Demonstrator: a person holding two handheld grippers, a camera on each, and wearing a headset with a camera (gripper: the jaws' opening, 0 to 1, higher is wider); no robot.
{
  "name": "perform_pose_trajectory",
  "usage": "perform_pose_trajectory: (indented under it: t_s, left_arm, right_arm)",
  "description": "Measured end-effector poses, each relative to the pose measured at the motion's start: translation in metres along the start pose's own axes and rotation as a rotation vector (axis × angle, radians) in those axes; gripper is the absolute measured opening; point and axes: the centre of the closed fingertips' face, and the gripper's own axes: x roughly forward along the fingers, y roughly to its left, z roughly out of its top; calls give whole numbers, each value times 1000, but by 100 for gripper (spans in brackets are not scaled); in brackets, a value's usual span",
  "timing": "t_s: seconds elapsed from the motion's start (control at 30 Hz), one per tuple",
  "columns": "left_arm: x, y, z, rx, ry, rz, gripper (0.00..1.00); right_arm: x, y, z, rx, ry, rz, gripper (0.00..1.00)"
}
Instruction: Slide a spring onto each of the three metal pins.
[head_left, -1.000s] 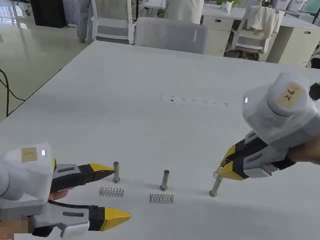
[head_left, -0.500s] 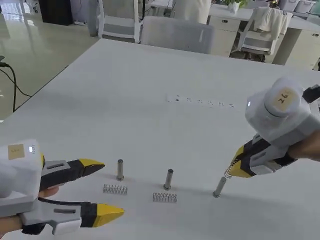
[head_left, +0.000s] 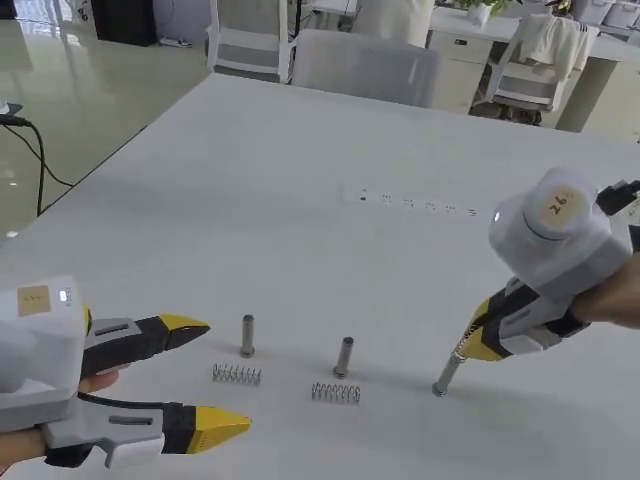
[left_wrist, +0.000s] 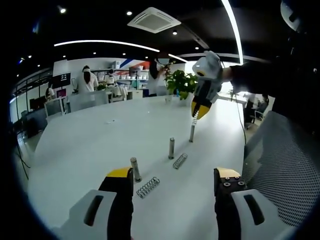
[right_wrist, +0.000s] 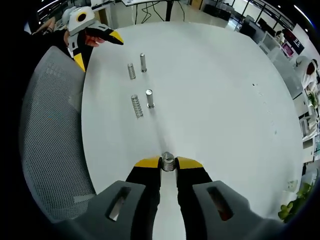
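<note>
Three metal pins stand in a row on the white table: the left pin (head_left: 247, 336), the middle pin (head_left: 344, 357) and the right pin (head_left: 446, 375), which leans. My right gripper (head_left: 472, 349) is shut on a spring (head_left: 461, 346) whose lower end meets the right pin's top. The right gripper view looks straight down that spring (right_wrist: 168, 162) between the yellow tips. Two loose springs lie in front of the other pins, one (head_left: 237, 374) by the left pin, the other (head_left: 335, 393) by the middle pin. My left gripper (head_left: 225, 375) stands open just left of the left pin, holding nothing.
The table's far half is bare apart from a row of small marks (head_left: 408, 204). Chairs (head_left: 360, 62) and desks stand beyond the far edge. A grey mesh chair (right_wrist: 55, 145) sits at the near side of the table.
My right gripper has moved the spring from beside the right pin to in line with its top. The left gripper has stayed open in about the same place.
</note>
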Motion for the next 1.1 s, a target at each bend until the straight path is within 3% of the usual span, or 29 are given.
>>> perform_pose_trajectory:
  t_s: [0.43,1.1]
  left_arm:
    - [-2,0,-2,0,5,3,62]
    - [-1,-1,-1,5,13,-1,62]
  right_arm:
    - [9,-1,-3,9,13,17,13]
    - [50,4,-18,4,41,26,13]
